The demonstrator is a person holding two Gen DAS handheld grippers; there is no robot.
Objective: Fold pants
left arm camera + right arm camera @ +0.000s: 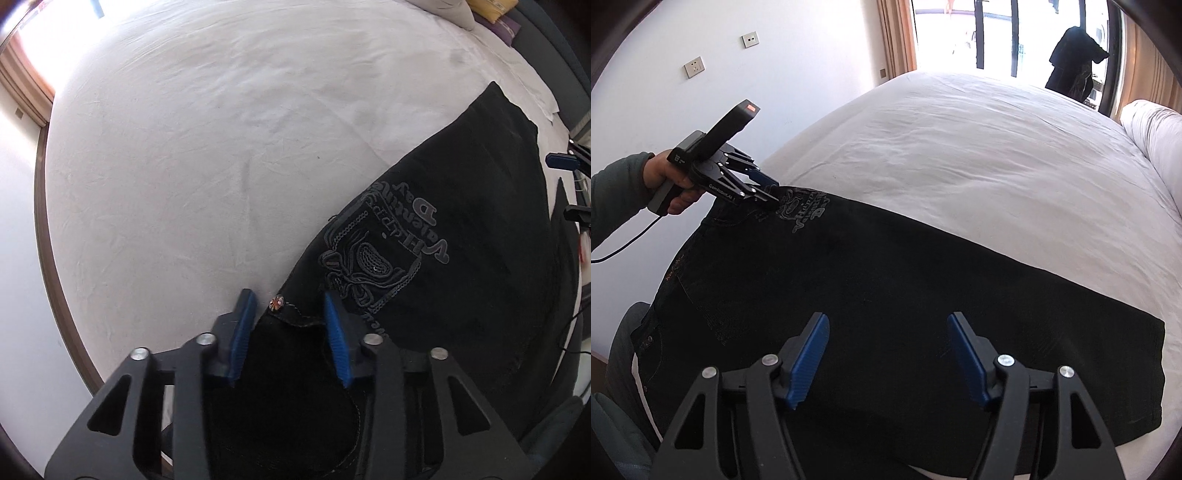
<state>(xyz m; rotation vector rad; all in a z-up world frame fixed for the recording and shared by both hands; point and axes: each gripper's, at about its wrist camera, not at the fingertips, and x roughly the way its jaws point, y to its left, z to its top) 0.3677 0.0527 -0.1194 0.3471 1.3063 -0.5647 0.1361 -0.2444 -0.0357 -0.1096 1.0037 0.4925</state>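
Covering most of both views, a white bed carries the black pants, which lie flat along its near edge, with the waist at the left corner. An embroidered design sits near the waist, beside a small metal rivet. At that waist corner the left gripper, held by a hand in a grey sleeve, has its 2 blue fingers on either side of the cloth, narrow but not visibly pinching. Over the near edge the right gripper hangs with its fingers spread apart, nothing between them.
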